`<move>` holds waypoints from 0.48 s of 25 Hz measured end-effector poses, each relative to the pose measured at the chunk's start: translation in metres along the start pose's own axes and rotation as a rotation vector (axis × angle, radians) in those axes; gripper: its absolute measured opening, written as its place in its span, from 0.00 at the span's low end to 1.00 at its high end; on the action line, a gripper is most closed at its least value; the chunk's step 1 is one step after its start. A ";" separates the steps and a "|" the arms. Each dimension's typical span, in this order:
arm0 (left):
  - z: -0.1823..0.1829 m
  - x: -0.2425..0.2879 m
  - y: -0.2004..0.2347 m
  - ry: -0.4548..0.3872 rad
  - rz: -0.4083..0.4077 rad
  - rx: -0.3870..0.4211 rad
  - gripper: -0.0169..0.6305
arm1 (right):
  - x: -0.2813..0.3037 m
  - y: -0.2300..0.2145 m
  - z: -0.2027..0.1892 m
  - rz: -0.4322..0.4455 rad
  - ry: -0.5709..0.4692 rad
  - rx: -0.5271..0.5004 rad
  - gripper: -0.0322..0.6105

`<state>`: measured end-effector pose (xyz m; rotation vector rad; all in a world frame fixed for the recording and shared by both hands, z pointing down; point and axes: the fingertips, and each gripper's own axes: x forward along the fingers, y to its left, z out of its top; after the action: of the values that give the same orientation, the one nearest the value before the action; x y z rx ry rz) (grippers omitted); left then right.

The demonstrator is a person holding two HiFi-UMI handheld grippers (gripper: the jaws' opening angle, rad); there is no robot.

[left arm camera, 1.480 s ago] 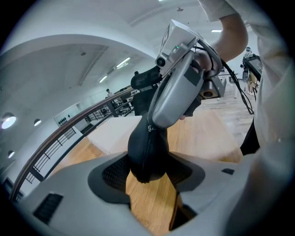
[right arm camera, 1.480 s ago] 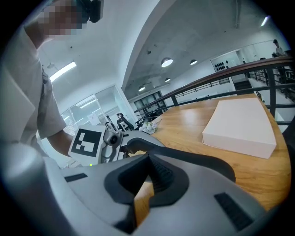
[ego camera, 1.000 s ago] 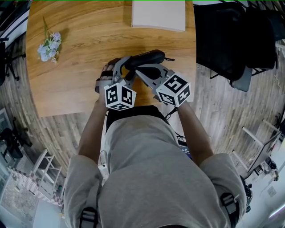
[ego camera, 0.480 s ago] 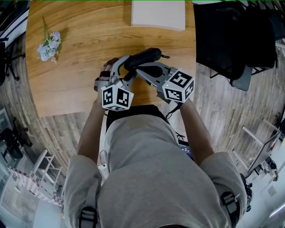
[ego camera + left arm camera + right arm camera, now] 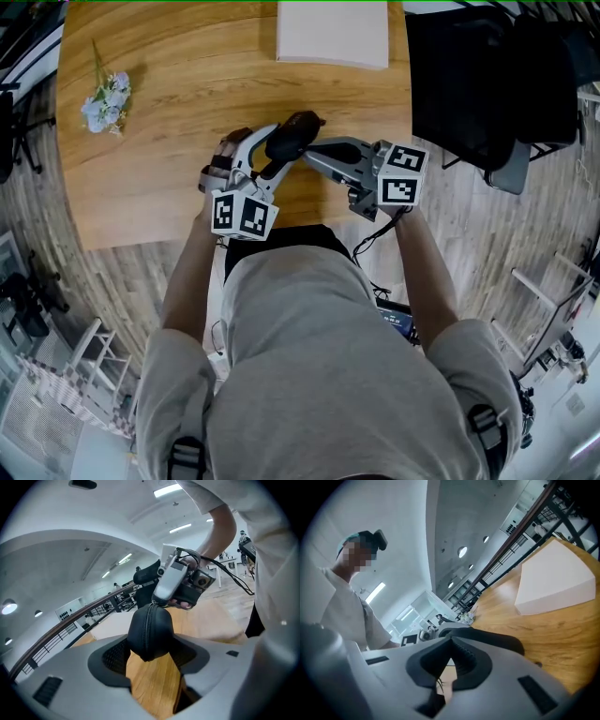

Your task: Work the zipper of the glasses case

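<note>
The left gripper (image 5: 149, 654) is clamping the black oval fabric glasses case (image 5: 150, 630) endwise, the right gripper (image 5: 157, 597) pinching shut on its far-end zipper pull (image 5: 152, 603).

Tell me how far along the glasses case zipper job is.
Done: the glasses case is gripped in the left claw, which just eased slightly wider. In hand: the right claw is shut at the case's top end. To do: the visible zipper looks closed, so the pulling remains.

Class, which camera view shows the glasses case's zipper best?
Left gripper view: the zipper runs down the glasses case. Head view shows only the dark case, no zipper; right gripper view, just its black edge.
</note>
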<state>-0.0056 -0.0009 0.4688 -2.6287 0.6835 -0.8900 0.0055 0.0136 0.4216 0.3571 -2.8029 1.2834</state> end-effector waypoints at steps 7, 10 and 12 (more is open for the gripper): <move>-0.016 0.010 -0.005 0.171 0.019 0.143 0.43 | -0.005 -0.023 -0.014 -0.224 0.114 -0.165 0.09; -0.024 0.017 -0.003 0.236 0.035 0.117 0.41 | 0.004 -0.015 -0.018 -0.229 0.145 -0.236 0.09; -0.025 0.019 -0.001 0.249 0.038 0.101 0.41 | 0.007 -0.012 -0.018 -0.241 0.147 -0.259 0.09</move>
<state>-0.0077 -0.0129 0.4978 -2.4320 0.7240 -1.2204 0.0001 0.0176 0.4433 0.5424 -2.6574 0.8505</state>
